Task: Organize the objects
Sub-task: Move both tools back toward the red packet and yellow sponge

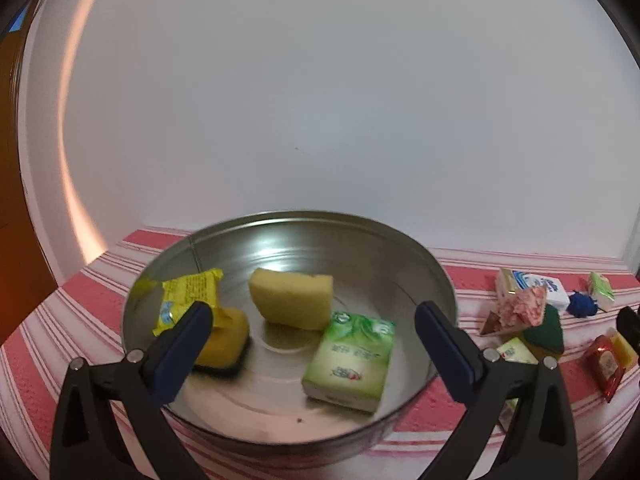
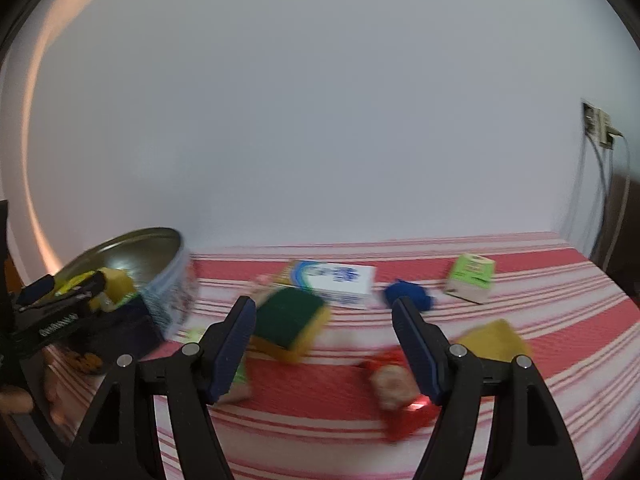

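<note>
A: How far along is the sorting?

B: Partly done, I'd say. The round silver metal tin [image 1: 288, 240] on the red-and-white striped cloth [image 2: 520, 380] already holds four things: a yellow foil snack packet [image 1: 188, 296], a yellow sponge with a dark base [image 1: 228, 340], a plain pale-yellow sponge block [image 1: 294, 298] and a green tissue pack [image 1: 348, 360]

A: And what's left?

B: Loose on the cloth: a green-topped yellow scouring sponge [image 2: 292, 324], a white-and-blue box [image 2: 340, 280], a small blue lump [image 2: 410, 294], a light-green carton [image 2: 470, 278], a red wrapped sweet [image 2: 400, 396], a yellow piece [image 2: 494, 340]

A: The grippers?

B: The left gripper [image 1: 312, 320] hangs over the tin, fingers apart, empty. The right gripper [image 2: 324, 312] is also spread, nothing between its fingers, above the loose items
</note>
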`<action>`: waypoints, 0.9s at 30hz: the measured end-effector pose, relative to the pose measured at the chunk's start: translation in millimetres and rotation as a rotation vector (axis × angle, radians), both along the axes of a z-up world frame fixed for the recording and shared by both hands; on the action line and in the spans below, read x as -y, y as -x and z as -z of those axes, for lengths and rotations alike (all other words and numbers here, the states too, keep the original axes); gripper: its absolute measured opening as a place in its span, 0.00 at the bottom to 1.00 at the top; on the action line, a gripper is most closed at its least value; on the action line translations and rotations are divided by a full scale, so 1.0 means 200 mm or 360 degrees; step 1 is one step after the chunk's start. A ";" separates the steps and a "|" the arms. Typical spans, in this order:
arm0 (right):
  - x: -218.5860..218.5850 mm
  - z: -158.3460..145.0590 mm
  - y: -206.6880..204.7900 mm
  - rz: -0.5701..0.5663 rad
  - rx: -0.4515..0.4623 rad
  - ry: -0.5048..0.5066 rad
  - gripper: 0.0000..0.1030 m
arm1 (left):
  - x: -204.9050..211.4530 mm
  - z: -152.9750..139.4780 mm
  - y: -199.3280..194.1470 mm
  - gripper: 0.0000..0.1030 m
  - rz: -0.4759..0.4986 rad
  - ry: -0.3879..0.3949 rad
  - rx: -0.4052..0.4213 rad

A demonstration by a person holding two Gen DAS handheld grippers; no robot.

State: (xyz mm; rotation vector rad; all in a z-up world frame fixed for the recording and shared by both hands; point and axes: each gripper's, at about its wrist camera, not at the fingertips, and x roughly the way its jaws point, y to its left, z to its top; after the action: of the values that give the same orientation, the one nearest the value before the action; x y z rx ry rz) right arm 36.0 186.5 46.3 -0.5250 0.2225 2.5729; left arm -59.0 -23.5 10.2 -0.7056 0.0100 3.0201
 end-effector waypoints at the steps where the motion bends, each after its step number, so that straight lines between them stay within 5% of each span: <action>1: -0.03 0.00 -0.03 0.0022 0.0006 0.0001 0.71 | 0.00 0.00 -0.01 0.99 0.0008 -0.0017 0.0004; 14: -0.45 0.02 -0.36 0.0247 0.0055 0.0086 0.71 | -0.27 0.01 -0.13 0.99 0.0207 0.0088 0.0025; 27: -0.59 0.07 -0.39 0.0059 0.0209 0.0187 0.71 | -0.87 0.04 -0.28 0.99 0.0565 0.0118 0.0159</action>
State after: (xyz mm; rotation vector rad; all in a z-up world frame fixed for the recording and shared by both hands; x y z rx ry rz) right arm 113.7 304.5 33.1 -0.7234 0.3356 2.4888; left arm -2.0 149.6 2.8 -0.7675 0.2204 2.6556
